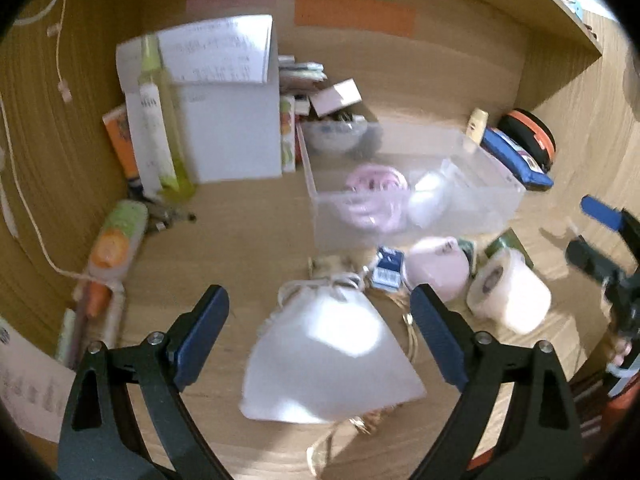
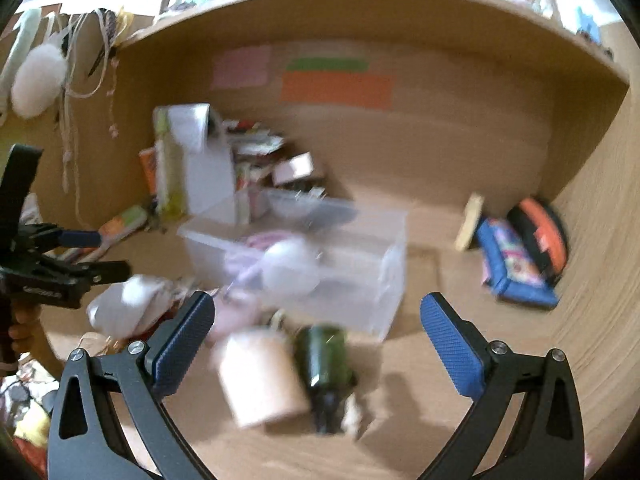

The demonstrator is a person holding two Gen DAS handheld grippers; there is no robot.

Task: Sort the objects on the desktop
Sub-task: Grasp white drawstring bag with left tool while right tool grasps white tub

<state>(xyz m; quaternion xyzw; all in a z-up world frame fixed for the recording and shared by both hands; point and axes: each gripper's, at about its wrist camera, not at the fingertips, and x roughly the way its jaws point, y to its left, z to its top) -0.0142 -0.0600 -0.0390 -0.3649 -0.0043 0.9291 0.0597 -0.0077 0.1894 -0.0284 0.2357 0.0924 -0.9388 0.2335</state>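
The left gripper (image 1: 320,324) stands spread wide over a white pouch (image 1: 328,360) on the desk (image 1: 224,248), pads clear of it. The clear bin (image 1: 416,192) lies at twelve o'clock from the pouch. The right gripper (image 2: 318,340) is also spread, empty, with a pale roll (image 2: 260,376) and green bottle (image 2: 324,360) lying between its fingers.

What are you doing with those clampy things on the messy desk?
A person is tidying the desk with two hand-held grippers. The left gripper is open over a white pouch, not squeezing it. The right gripper is open too, above a pink roll. A clear box already holds a few things.
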